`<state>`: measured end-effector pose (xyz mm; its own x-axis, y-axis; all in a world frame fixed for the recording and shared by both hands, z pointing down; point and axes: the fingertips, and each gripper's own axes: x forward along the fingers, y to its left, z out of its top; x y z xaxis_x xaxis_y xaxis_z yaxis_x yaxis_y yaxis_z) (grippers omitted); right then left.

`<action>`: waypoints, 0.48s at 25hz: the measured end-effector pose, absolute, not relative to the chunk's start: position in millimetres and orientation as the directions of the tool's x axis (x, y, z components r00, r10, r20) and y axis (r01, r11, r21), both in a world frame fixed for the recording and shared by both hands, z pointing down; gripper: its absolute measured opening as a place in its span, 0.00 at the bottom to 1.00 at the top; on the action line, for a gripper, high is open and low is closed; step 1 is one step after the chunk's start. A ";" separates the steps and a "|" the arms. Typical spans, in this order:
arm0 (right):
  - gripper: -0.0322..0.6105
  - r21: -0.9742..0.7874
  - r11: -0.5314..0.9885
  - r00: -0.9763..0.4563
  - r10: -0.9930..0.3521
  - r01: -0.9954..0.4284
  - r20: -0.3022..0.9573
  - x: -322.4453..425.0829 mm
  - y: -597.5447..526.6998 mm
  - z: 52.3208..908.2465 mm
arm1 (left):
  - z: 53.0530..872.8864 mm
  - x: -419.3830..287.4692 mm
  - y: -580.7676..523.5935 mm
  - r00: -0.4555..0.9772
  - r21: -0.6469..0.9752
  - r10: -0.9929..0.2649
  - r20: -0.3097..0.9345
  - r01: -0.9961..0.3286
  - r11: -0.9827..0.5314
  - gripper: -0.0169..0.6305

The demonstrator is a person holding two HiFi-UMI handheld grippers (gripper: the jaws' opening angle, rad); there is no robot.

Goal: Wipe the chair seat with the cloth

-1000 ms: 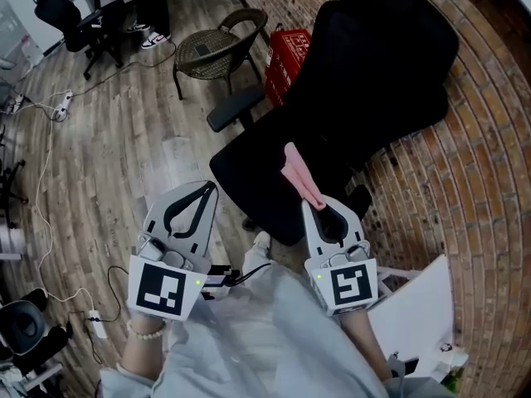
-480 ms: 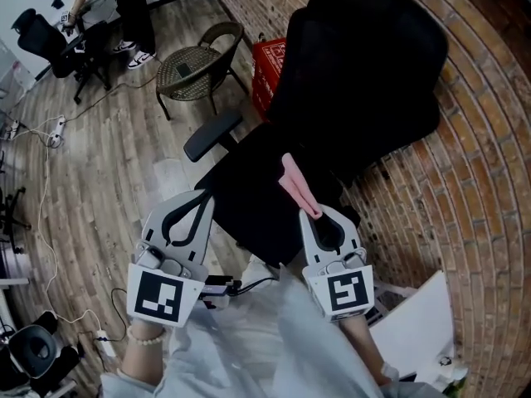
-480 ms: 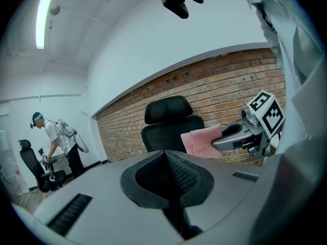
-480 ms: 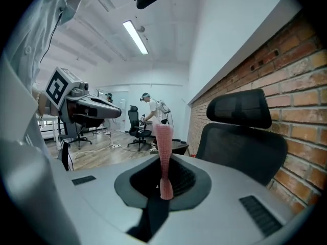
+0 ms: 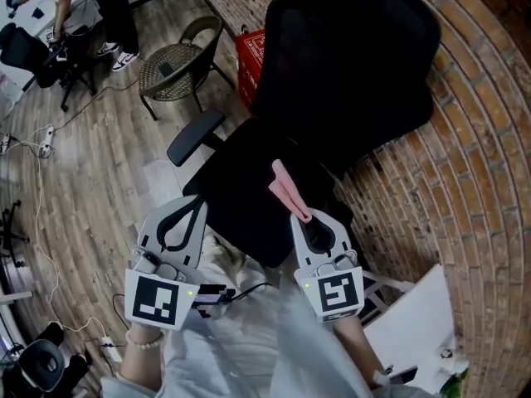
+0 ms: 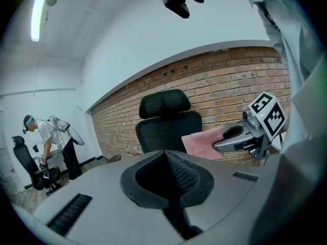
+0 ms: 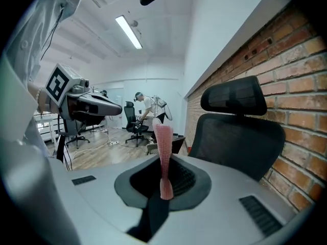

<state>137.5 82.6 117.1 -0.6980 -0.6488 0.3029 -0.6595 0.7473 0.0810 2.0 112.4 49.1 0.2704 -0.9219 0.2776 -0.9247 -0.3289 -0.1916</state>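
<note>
We grip the folded pink cloth [image 5: 287,190] in the right gripper [image 5: 304,216], long axis toward 11 o'clock over the black office-chair seat [image 5: 239,193]; left gripper [image 5: 196,203] clenched, empty

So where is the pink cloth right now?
Head view, right side: the pink cloth is clamped in the right gripper, sticking out over the black chair seat.
</note>
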 end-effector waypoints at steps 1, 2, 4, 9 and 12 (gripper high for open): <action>0.14 0.075 0.742 -0.691 -0.653 -0.667 0.310 137.5 81.0 119.4 | 50.9 1.9 109.3 0.277 -0.188 -0.920 0.278 -0.923 -0.335 0.05; 0.14 0.072 0.736 -0.684 -0.657 -0.673 0.315 137.4 79.2 121.2 | 52.6 2.1 105.8 0.287 -0.186 -0.916 0.280 -0.920 -0.345 0.05; 0.14 0.082 0.727 -0.675 -0.668 -0.682 0.313 136.6 74.4 123.4 | 55.6 3.4 98.4 0.313 -0.193 -0.906 0.285 -0.907 -0.374 0.05; 0.14 0.081 0.704 -0.645 -0.686 -0.706 0.336 133.4 63.5 133.8 | 60.4 4.2 77.4 0.367 -0.199 -0.884 0.290 -0.881 -0.430 0.05; 0.14 0.079 0.698 -0.632 -0.685 -0.711 0.363 123.1 56.1 143.2 | 64.3 -3.5 64.1 0.395 -0.215 -0.870 0.295 -0.860 -0.463 0.05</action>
<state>123.1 56.1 143.2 -0.6320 -0.6848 0.3628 -0.7114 0.6983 0.0788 -3.5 64.1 64.3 0.3952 -0.8700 0.2947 -0.8597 -0.4633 -0.2149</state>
